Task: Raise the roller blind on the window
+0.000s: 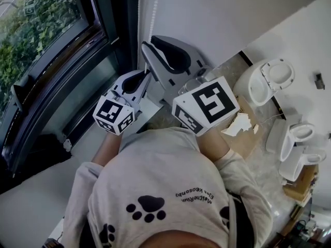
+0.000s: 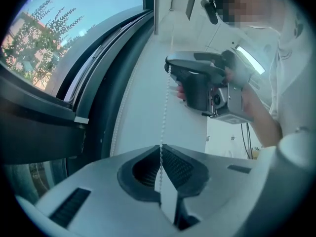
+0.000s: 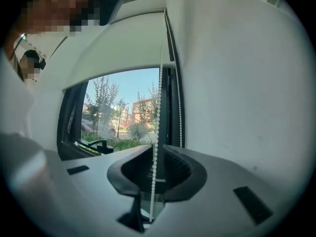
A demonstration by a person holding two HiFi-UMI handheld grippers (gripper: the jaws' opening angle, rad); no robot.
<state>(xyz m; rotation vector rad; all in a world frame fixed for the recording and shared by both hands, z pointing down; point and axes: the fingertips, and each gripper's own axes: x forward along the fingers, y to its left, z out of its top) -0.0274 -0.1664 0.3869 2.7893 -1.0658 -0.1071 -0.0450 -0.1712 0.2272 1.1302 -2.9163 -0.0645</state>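
Note:
A white bead chain [image 1: 140, 14] hangs beside the dark window frame [image 1: 67, 81]. My left gripper [image 1: 149, 75] is shut on the chain, which runs straight up out of its closed jaws [image 2: 167, 98]. My right gripper [image 1: 146, 46] is higher on the same chain; in the left gripper view it shows above, in a hand [image 2: 197, 83]. Its jaws stand apart, and the chain [image 3: 159, 98] hangs loose in the gap between them. A second strand [image 3: 179, 107] runs along the frame. The white roller blind [image 3: 118, 43] covers the top of the window, with trees visible below its edge.
A white wall [image 3: 237, 83] lies right of the window. On the floor to the right stand white toilets [image 1: 271, 79] [image 1: 300, 133] and torn cardboard [image 1: 243, 125]. A black window handle [image 3: 96, 146] sits on the lower frame.

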